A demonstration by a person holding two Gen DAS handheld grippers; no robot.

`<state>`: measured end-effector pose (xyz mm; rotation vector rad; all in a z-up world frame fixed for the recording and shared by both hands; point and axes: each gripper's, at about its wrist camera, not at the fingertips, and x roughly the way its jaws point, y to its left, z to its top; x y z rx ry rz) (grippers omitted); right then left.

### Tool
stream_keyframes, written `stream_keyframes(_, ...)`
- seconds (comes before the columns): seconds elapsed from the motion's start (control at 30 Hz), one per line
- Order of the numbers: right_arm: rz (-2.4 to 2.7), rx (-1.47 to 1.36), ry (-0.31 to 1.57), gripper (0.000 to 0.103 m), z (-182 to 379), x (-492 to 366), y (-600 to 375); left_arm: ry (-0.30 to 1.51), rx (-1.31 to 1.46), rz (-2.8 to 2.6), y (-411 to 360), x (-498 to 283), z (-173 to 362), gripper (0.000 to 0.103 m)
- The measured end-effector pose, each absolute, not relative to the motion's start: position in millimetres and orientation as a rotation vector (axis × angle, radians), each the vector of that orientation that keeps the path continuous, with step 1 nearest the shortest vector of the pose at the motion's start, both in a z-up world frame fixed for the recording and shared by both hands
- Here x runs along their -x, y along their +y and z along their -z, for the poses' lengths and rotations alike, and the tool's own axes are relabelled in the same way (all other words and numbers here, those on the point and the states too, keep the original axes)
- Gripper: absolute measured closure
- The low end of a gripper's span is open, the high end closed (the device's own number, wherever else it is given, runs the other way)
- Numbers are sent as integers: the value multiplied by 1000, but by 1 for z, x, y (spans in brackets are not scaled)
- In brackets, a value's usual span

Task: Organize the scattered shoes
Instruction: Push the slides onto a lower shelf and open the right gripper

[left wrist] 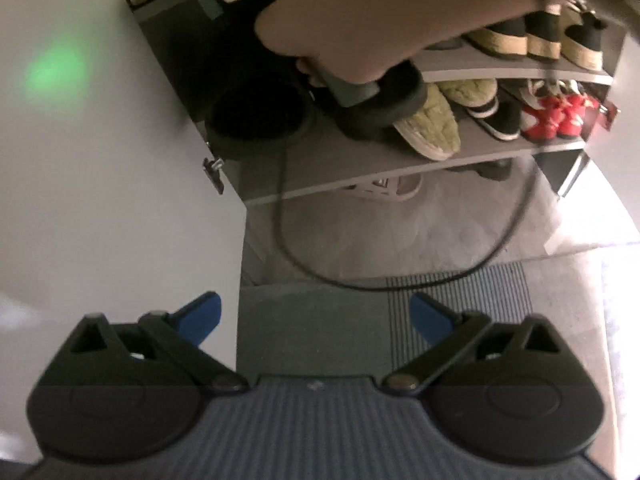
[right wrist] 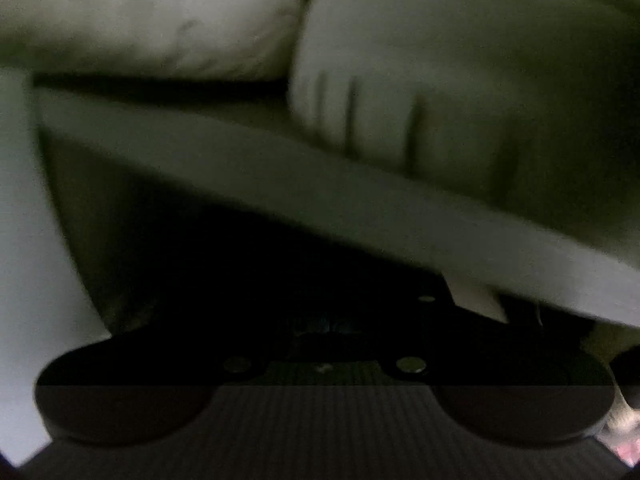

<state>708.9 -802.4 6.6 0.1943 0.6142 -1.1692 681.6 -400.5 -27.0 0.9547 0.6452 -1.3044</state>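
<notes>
In the left wrist view an open shoe cabinet (left wrist: 400, 168) holds rows of shoes. A person's arm (left wrist: 400, 12) reaches onto the middle shelf holding the right gripper by its grey handle (left wrist: 352, 90). A black shoe (left wrist: 384, 114) hangs tilted at that gripper, against a pale green fuzzy slipper (left wrist: 430, 128). The right wrist view is dark and blurred: my right gripper (right wrist: 320, 316) looks closed on the black mass, with fuzzy slippers (right wrist: 440, 80) just ahead. My left gripper (left wrist: 316, 316) is open and holds nothing, low over the floor in front of the cabinet.
Black-and-white sneakers (left wrist: 500, 120) and red sneakers (left wrist: 552, 120) fill the shelf's right end. Black espadrilles (left wrist: 544, 36) stand on the shelf above. A white shoe (left wrist: 386, 190) lies under the cabinet. A black cable (left wrist: 288, 256) loops over the floor above a striped mat (left wrist: 460, 312). The white door (left wrist: 100, 160) stands left.
</notes>
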Motion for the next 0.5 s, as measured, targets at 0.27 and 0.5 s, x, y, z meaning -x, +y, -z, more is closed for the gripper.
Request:
stream_keyframes(0.27, 1135, -111, 548, 97, -12, -687, -819, 507, -937, 1350, -446, -679, 61, 1)
stream_keyframes(0.5, 1133, -115, 503, 56, -16, -647, -832, 514, -834, 1321, -463, -689, 56, 1)
